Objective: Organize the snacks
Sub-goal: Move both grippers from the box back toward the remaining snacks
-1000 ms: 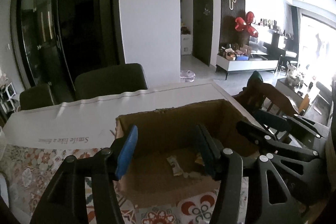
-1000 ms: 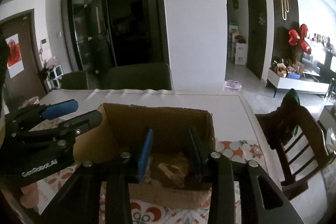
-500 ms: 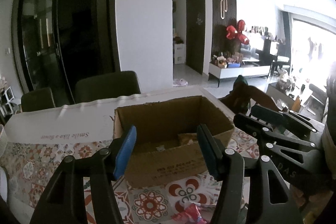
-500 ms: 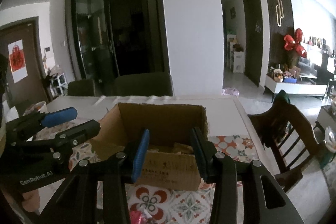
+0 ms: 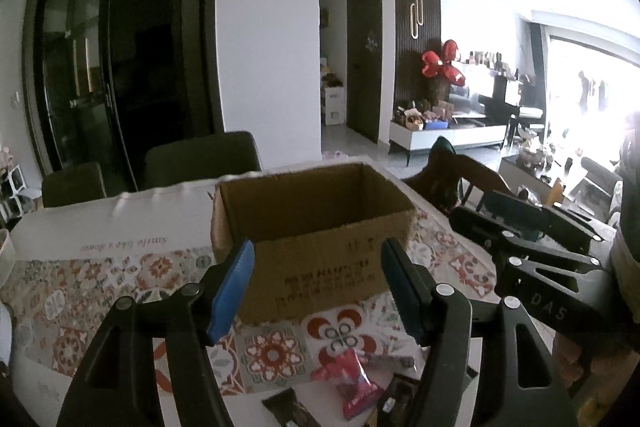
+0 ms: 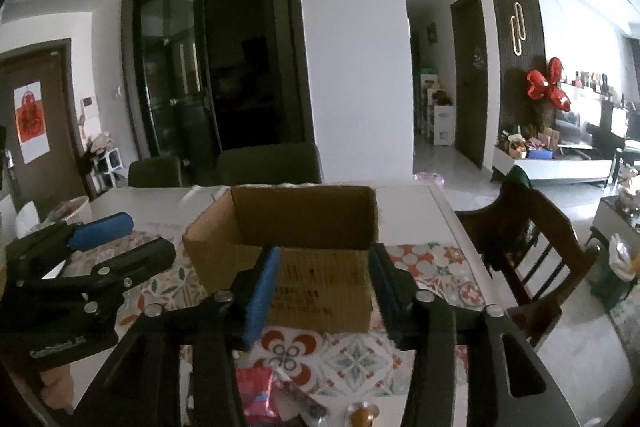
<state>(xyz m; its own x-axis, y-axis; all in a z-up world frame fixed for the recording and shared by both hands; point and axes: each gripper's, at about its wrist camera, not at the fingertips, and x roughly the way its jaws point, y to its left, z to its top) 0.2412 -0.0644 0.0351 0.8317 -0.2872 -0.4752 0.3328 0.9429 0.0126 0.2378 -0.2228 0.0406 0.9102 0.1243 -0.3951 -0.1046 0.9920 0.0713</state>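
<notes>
At the bottom edge of both views several snacks lie loose on the patterned cloth of the bench [image 5: 80, 283]. A pink packet [image 5: 354, 381] sits low in the centre of the left wrist view, with a dark wrapper [image 5: 290, 409] to its lower left and more dark packs at its right. In the right wrist view the same pink packet [image 6: 256, 393] shows at bottom centre, a dark stick-shaped pack [image 6: 300, 397] just beside it and a small round amber sweet [image 6: 362, 417] further right. None of these is in the box, so by my reading the sorting is not finished.

Above them, in the lower half of each frame, the left tool [image 5: 318, 287] and the right tool [image 6: 324, 293] both stand with jaws parted and opening wider; nothing is between the pads of either, and neither touches a snack. The right tool appears again at the right side of the left view, the left tool at the left side of the right view, so they hang side by side.

Beyond the tools, at mid-frame, the open cardboard box [image 5: 316, 247] stands upright on the bench. Its inside floor is hidden by the near wall, so I cannot tell how many snacks it holds.

What is left, as I judge it: picking up the packets near the bench's front edge and carrying them to the box.
</notes>
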